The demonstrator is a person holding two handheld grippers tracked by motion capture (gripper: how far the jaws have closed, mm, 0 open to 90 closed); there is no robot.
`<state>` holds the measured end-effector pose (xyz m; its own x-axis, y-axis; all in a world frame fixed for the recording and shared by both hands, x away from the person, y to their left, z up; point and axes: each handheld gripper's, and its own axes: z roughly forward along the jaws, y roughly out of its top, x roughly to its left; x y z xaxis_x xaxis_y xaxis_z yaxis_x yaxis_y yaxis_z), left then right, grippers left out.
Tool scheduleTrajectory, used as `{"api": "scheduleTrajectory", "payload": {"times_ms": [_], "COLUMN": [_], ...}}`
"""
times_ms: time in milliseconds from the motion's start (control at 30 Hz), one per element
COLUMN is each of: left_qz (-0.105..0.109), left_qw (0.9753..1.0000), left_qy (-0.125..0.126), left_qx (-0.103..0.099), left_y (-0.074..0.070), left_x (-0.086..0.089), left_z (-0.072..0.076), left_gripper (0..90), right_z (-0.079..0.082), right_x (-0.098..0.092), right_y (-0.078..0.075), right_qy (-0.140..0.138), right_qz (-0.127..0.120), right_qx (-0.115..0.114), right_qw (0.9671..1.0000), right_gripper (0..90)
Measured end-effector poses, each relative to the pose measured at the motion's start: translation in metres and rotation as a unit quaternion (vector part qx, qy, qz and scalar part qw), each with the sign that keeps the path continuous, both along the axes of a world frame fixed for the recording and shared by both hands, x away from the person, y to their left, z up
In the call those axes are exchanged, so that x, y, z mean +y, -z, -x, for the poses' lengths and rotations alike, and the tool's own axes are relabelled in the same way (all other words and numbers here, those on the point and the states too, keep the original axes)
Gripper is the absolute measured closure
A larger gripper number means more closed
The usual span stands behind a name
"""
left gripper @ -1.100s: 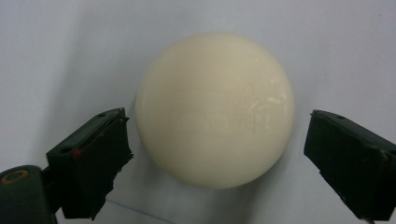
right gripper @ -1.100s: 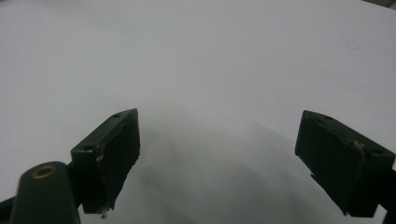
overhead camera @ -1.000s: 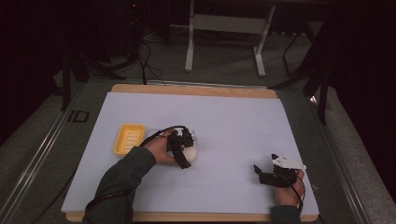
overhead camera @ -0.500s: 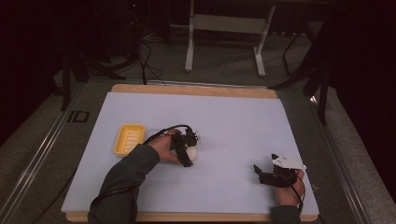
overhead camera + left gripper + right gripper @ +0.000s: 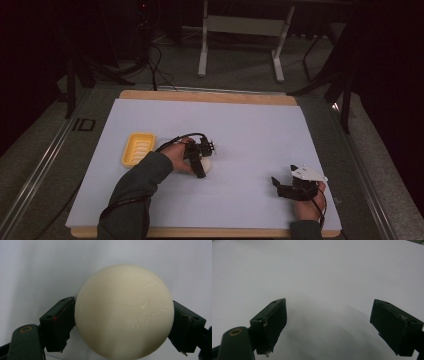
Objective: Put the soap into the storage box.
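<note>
Ball (image 5: pixel 124 311): cream-white sphere, sitting near the middle of the white table sheet (image 5: pixel 250 130), a bit left of centre, just right of the yellow tray (image 5: pixel 138 148).
Left gripper (image 5: pixel 199 161): clamping the ball, one black pad pressing each side at about its widest line, seen clearly in the left gripper view.
Right gripper (image 5: pixel 278 184): idling at the near right of the sheet, well apart from the ball, jaws standing wide apart with nothing between them.
Handling: looking hard, smooth and glossy, so I'm judging it stiff and slippery; weight not readable from here.
Grip point: pads are sitting on opposite sides at the equator, which is looking right; any higher or lower and a round surface is likely squirting out.
Risk: rolling away if released on the flat sheet; tray is looking like the safer place to set it.
Lift state: cannot tell whether it is resting on the sheet or just off it.
</note>
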<state>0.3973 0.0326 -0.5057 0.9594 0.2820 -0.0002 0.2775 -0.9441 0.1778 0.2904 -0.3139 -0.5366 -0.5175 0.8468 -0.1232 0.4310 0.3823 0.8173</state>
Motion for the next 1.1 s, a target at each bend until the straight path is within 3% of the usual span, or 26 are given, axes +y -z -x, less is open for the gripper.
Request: {"api": "scheduleTrajectory", "payload": {"times_ms": [467, 1100], "left_qz": [-0.032, -0.048], "left_qw": [0.9994, 0.9986], "left_qy": [0.016, 0.018], "left_qx": [0.004, 0.01], "left_y": [-0.002, -0.004], "left_x": [-0.01, -0.012], "left_z": [0.0, 0.0], "left_gripper": [22.2, 22.9], "right_z": [0.0, 0.0], "right_x": [0.0, 0.0], "right_y": [0.0, 0.0], "right_qy": [-0.001, -0.002], "right_qz": [0.002, 0.001], "right_qx": [0.0, 0.001], "right_qw": [1.0, 1.0], "right_gripper": [14.0, 14.0]}}
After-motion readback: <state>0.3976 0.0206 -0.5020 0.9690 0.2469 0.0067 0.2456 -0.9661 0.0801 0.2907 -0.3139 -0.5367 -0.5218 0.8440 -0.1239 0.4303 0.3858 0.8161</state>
